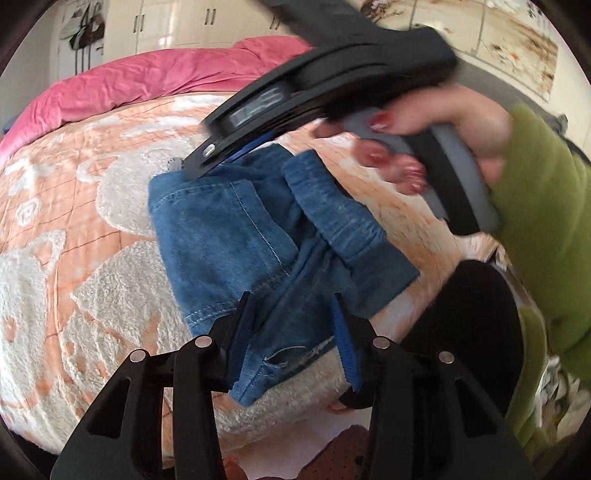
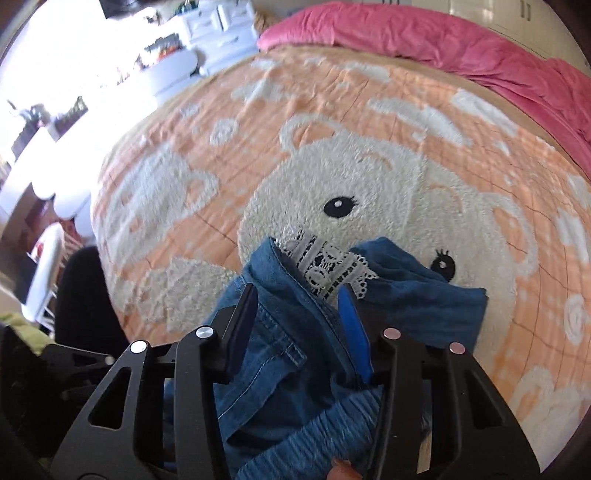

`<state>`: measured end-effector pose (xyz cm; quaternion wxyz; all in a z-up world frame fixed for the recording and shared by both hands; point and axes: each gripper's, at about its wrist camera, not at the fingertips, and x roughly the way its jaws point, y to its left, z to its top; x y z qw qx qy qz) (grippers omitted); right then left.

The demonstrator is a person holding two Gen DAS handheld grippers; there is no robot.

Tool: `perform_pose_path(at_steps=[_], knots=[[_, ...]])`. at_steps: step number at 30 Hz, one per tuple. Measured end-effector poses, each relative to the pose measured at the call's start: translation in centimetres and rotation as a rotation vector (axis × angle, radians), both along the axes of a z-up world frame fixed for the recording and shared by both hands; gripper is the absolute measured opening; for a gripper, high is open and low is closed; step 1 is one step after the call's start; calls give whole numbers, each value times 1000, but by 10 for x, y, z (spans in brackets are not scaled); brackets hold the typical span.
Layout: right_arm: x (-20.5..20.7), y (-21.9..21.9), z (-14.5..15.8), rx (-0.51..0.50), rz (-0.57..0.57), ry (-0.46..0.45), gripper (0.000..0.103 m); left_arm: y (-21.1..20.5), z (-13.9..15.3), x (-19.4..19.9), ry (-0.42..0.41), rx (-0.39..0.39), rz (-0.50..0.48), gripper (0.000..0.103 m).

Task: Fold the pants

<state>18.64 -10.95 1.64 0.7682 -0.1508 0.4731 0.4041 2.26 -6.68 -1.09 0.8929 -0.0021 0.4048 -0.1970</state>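
Blue denim pants lie bunched and partly folded on the bed, with a ribbed waistband folded over on the right. My left gripper has its blue pads on either side of the pants' near edge, and denim fills the gap. My right gripper, held by a hand in a green sleeve, reaches down onto the far end of the pants. In the right wrist view my right gripper clasps thick denim just behind a white lace trim.
An orange blanket with white fleecy bears covers the bed. A pink duvet is heaped along its far side. The person's dark-clad leg stands at the near bed edge. White furniture stands beyond the bed.
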Motion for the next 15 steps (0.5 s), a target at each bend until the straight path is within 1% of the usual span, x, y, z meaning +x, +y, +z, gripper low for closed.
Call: perform_pose_path(at_steps=[2, 3, 4, 5, 7, 8, 10, 12, 15], knots=[[-2, 6, -10, -50, 29, 4, 35, -1, -4, -1, 7, 9, -8, 40], [-3, 10, -17, -80, 44, 3, 26, -2, -6, 0, 12, 9, -12, 40], [-4, 12, -21, -87, 53, 11, 18, -2, -7, 0, 16, 7, -12, 40], [-5, 12, -23, -82, 52, 15, 15, -1, -7, 0, 17, 3, -13, 40], [-3, 8, -20, -20, 20, 36, 5, 0, -7, 0, 22, -9, -13, 40], [-1, 3, -14, 43, -9, 51, 5, 2, -7, 0, 26, -17, -11, 40], [2, -1, -8, 76, -43, 36, 2, 3, -6, 0, 29, -26, -11, 42], [7, 3, -7, 64, -61, 16, 2, 4, -5, 0, 24, -23, -10, 42], [12, 13, -21, -14, -75, -20, 1, 5, -5, 1, 27, -27, -8, 42]])
